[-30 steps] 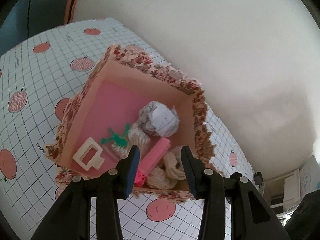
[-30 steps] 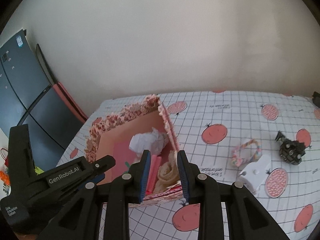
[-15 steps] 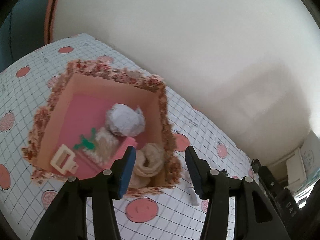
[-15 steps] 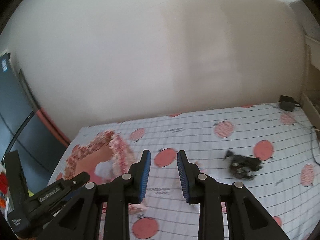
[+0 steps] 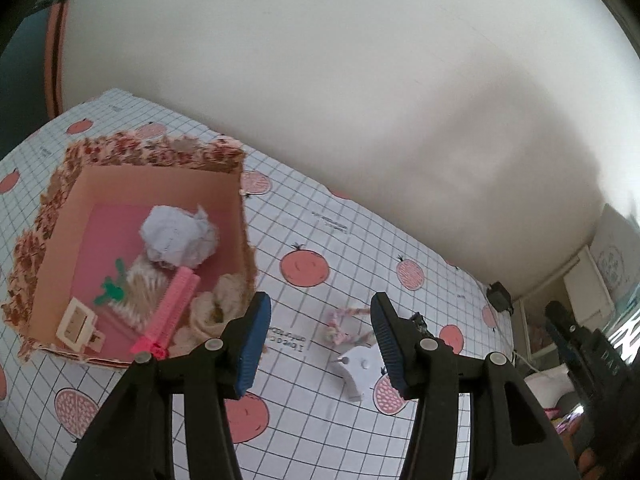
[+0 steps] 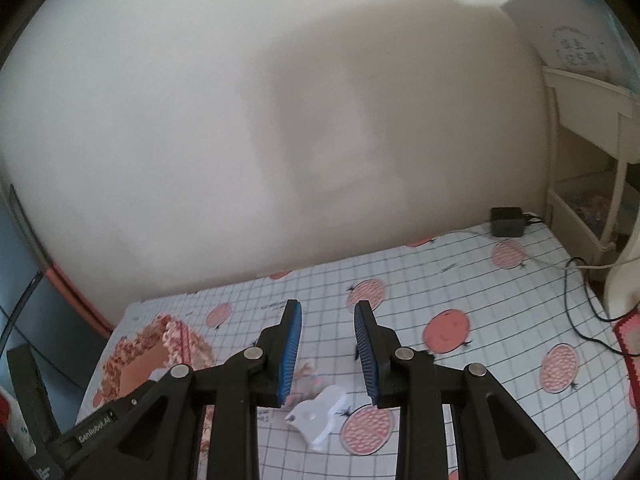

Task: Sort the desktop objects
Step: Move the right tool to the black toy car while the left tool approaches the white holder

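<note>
A floral-rimmed cardboard box (image 5: 160, 184) stands at the left of the table; its rim also shows in the right wrist view (image 6: 136, 344). Inside lie a crumpled paper ball (image 5: 176, 236), a pink comb (image 5: 170, 312), a green clip (image 5: 110, 288), a cream clip (image 5: 78, 324) and cream scrunchies (image 5: 218, 312). On the cloth to the right lie a white plastic piece (image 5: 360, 368) (image 6: 320, 412) and a pink braided hair tie (image 5: 340, 324). A dark claw clip (image 5: 418, 320) is partly hidden by my fingers. My left gripper (image 5: 320, 344) is open and empty above the cloth. My right gripper (image 6: 326, 352) is open and empty above the white piece.
A grid tablecloth with red fruit prints (image 6: 448, 328) covers the table against a plain wall. A black adapter (image 6: 507, 222) with cables sits at the far right corner beside a white shelf (image 6: 592, 128). My left gripper's body (image 6: 60, 420) shows at the lower left of the right wrist view.
Both grippers have pulled back from the box and swung right. The left one has opened wider. The white piece and hair tie now sit between the fingers.
</note>
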Available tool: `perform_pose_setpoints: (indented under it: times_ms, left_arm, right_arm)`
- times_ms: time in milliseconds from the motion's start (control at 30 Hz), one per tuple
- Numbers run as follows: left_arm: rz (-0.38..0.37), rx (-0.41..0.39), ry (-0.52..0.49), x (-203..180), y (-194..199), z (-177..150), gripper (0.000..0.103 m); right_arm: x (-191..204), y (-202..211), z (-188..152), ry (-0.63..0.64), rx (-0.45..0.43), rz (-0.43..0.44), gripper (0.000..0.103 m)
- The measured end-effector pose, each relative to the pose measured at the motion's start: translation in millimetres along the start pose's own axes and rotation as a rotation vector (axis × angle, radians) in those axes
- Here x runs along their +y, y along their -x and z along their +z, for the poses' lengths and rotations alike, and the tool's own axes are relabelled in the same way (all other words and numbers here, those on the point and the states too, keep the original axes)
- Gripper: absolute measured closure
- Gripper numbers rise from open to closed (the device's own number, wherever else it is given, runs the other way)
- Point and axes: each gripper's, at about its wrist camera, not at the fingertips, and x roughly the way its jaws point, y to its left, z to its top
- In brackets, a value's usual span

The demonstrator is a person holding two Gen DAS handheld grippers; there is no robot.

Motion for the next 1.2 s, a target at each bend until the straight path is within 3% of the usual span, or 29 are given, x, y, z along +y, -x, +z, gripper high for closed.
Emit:
perform_pose_setpoints:
  times_ms: [567,833,900,1133,1200]
  left_arm:
    - [-0.039,0.054,-0.149,-51,-30,-16,0.045]
    - [-0.05,0.107,-0.194,-63,-62,-23,0.045]
    - [-0.031,0.138,-0.204,-63,-74,-29,0.037]
    - [-0.007,0.213,-0.196,-53,-106,-49,0.032]
    - [0.005,0.225,-0.198,-50,-112,-53,0.03]
  right_arm:
    - [-32,0,11,-0.014,-0.03,-0.034,0.072]
    - [-43,-23,5,-0.01,0.027,-0.056,0.072]
    - [-45,-31,2,-0.009,0.051,-0.072,0.068]
    - [-55,-65,-18,-0.006,0.15,-0.106,0.065]
    - [-57,-74,-24,-0.003,0.177,-0.11,0.061]
